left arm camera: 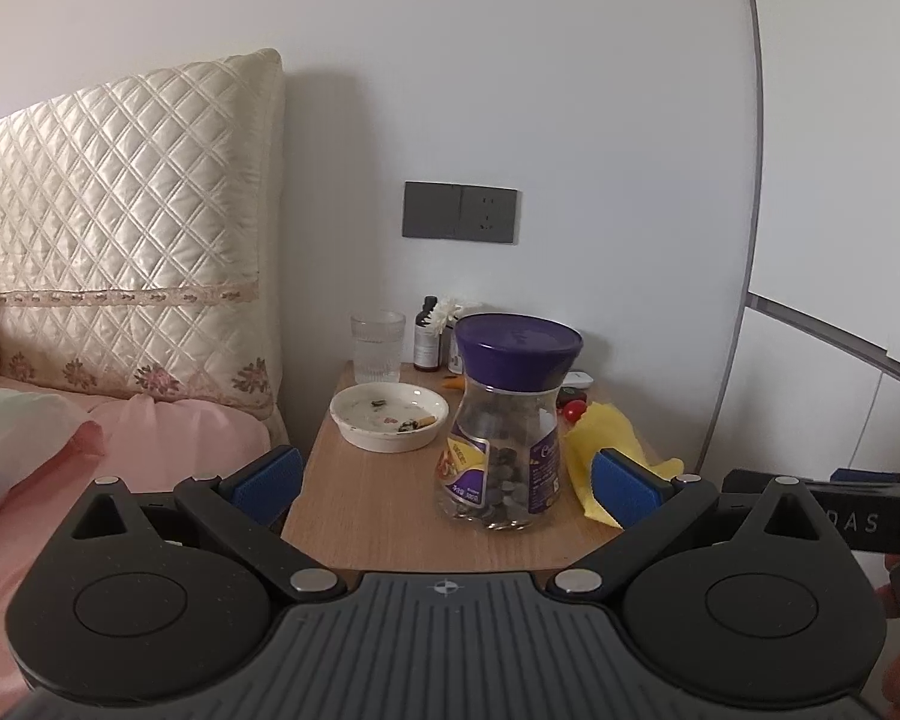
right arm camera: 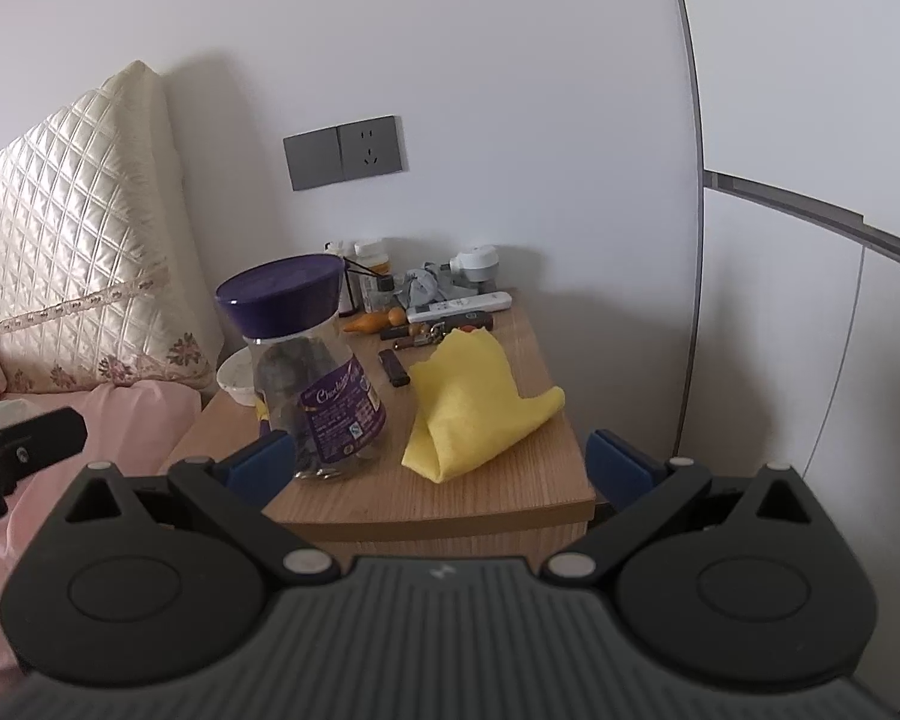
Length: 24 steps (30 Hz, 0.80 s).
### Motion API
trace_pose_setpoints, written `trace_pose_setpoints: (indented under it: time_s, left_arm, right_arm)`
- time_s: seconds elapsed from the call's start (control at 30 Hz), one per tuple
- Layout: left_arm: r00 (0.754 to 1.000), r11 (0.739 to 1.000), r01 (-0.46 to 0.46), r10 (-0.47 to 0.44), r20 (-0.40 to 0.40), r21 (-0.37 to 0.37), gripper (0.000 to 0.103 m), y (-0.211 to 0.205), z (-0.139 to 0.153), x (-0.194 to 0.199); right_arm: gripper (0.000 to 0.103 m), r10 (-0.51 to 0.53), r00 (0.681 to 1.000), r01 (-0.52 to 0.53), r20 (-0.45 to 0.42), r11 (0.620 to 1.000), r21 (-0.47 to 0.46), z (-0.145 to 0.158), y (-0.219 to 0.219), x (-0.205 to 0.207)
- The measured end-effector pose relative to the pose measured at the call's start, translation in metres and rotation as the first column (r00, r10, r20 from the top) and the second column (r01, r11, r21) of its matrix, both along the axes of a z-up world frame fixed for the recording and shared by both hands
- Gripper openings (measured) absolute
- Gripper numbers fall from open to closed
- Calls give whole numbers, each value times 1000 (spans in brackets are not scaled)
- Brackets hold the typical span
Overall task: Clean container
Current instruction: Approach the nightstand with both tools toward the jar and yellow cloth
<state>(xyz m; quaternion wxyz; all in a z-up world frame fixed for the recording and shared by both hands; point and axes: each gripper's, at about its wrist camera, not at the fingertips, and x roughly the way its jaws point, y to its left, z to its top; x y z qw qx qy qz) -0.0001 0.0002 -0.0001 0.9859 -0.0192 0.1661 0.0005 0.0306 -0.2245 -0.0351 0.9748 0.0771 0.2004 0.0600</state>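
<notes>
Hovering before the nightstand [right arm camera: 510,498], both my grippers spread wide, empty.
Jar [left arm camera: 506,420] stood upright beside yellow cloth [right arm camera: 480,408]; left gripper [left arm camera: 450,480], right gripper [right arm camera: 444,462] apart from both.

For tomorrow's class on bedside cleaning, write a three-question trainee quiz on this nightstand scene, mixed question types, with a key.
1. True or false: the jar has its purple lid on.
2. What lies right of the jar? A) yellow cloth B) white dish C) drinking glass
3. Fill in: both hand-held grippers, left and right, are ____.

Key: 1 true; 2 A; 3 open.
</notes>
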Motion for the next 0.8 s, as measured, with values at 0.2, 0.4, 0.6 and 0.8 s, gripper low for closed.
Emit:
trace_pose_setpoints:
  time_s: [0.2, 0.4, 0.6, 0.8]
  left_arm:
    - [999, 999, -41, 41, 2, 1, 103, 0, -1, -1]
    - [997, 997, -80, 80, 9, 7, 103, -8, -11, -5]
    - [996, 996, -94, 94, 10, 5, 103, 1, -16, -13]
    - [996, 996, -87, 87, 4, 3, 103, 12, -16, -19]
  right_arm:
    - [103, 24, 1000, -24, 7, 1000, 3, -1, -1, -5]
    - [103, 51, 999, -51, -4, 999, -10, -6, 10, -10]
    - [103, 66, 998, -66, 4, 998, -10, -6, 12, -12]
    - [103, 49, 999, -49, 13, 999, 1, -6, 13, -12]
